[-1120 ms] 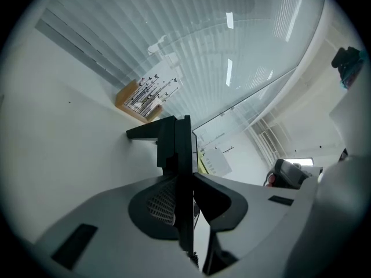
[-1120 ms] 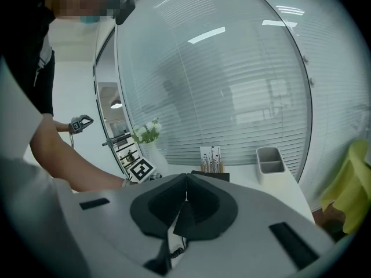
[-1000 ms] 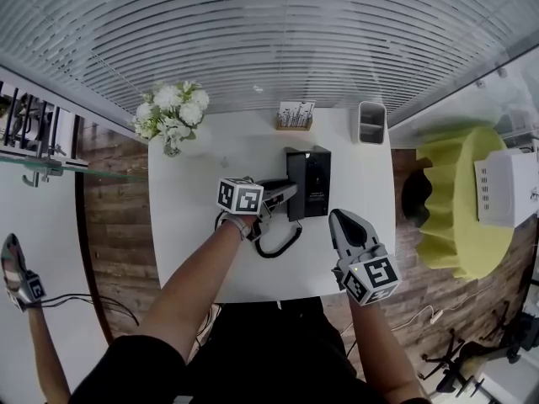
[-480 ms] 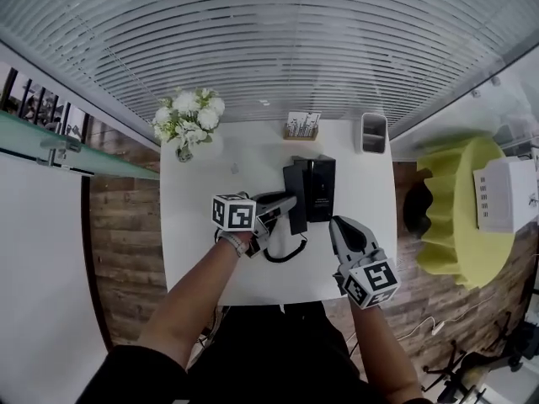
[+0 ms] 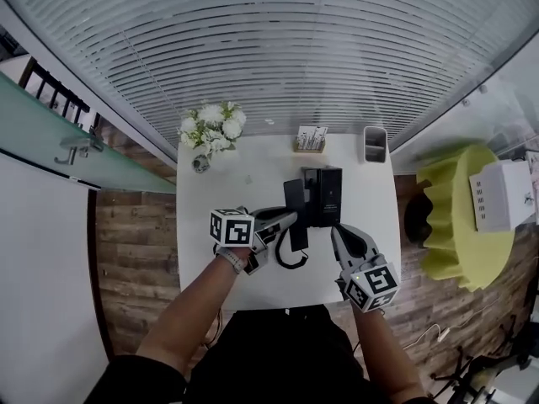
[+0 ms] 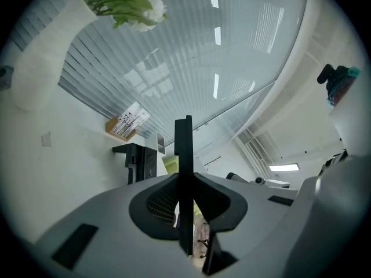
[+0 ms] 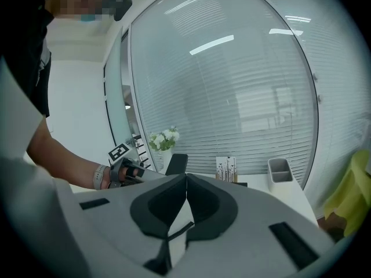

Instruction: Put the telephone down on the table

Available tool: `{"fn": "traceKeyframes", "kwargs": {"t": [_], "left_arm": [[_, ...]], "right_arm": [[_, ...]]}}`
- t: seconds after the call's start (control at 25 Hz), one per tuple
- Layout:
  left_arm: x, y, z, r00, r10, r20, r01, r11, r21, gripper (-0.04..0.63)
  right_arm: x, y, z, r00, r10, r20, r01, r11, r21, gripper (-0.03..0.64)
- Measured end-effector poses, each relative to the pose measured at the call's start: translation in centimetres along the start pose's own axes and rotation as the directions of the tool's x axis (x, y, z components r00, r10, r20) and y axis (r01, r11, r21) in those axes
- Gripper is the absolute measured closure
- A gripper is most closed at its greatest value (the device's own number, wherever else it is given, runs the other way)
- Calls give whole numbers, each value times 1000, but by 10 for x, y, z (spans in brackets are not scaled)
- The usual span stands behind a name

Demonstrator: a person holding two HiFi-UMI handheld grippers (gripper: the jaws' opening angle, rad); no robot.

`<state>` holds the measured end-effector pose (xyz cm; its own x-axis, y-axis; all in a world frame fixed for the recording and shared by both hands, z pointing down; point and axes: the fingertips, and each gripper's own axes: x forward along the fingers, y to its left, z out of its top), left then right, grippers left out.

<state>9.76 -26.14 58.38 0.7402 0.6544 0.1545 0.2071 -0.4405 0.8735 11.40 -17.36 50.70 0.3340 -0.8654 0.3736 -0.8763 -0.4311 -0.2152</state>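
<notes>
The black telephone base stands in the middle of the white table. My left gripper is shut on the black handset and holds it in the air just left of the base. The coiled cord hangs below it. In the left gripper view the handset stands edge-on, clamped in the left gripper, with the base beyond. My right gripper hovers near the base's front right, shut and empty. From the right gripper the handset shows ahead.
A vase of white flowers stands at the table's far left corner. A card holder and a grey cup sit along the far edge. A yellow-green chair with a white box stands right of the table.
My left gripper has risen with the handset, lifting it off the side of the base with the cord trailing. My right gripper has shifted slightly toward the base.
</notes>
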Motion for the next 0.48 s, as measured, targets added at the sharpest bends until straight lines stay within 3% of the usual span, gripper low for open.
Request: {"fn": "traceKeyframes", "kwargs": {"t": [0.24, 0.48], "left_arm": [[-28, -20, -2, 1000, 3, -8, -3, 1000, 14, 518], [-57, -36, -4, 998, 37, 45, -37, 999, 16, 518]], "right_arm": [[-7, 23, 4, 999, 26, 20, -26, 1000, -6, 595], [-12, 43, 4, 994, 112, 12, -111, 993, -40, 595]]}}
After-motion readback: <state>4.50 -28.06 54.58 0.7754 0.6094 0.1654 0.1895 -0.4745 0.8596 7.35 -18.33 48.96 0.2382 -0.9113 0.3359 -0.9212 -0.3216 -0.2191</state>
